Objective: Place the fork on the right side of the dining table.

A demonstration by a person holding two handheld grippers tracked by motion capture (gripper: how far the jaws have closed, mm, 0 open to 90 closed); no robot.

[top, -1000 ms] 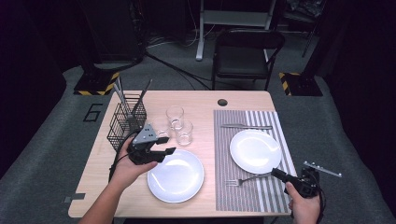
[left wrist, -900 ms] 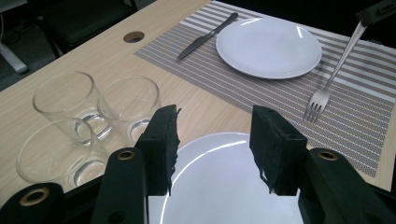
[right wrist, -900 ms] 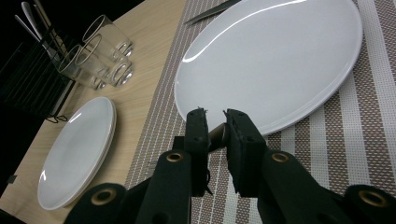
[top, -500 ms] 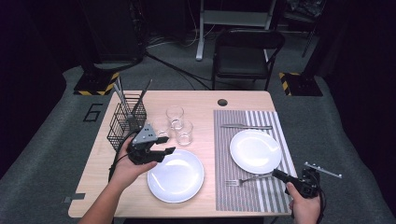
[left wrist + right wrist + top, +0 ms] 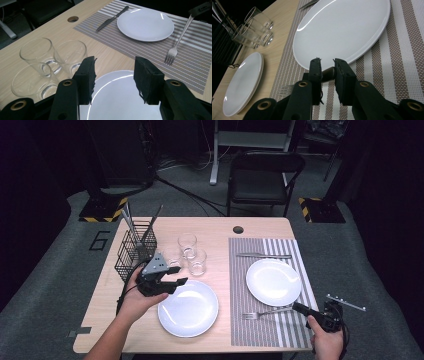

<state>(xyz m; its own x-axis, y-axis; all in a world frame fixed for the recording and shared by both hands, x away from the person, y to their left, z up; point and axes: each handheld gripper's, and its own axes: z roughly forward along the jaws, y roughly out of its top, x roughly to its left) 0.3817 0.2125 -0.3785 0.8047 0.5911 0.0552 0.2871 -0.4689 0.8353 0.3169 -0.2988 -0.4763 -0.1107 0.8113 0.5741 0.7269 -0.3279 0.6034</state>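
Black left tool (image 5: 172,282) wears a grey three-cornered plate (image 5: 156,265) and brass-ringed screws.

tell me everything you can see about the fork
The fork is silver and looks like metal, with a slim handle and a tined head. It lies flat on the striped placemat, on the person's side of the white plate there, apart from it. Its tines point toward the table's middle; its handle runs back to the right gripper, whose fingers are shut on the handle's end. The tines rest on the mat.
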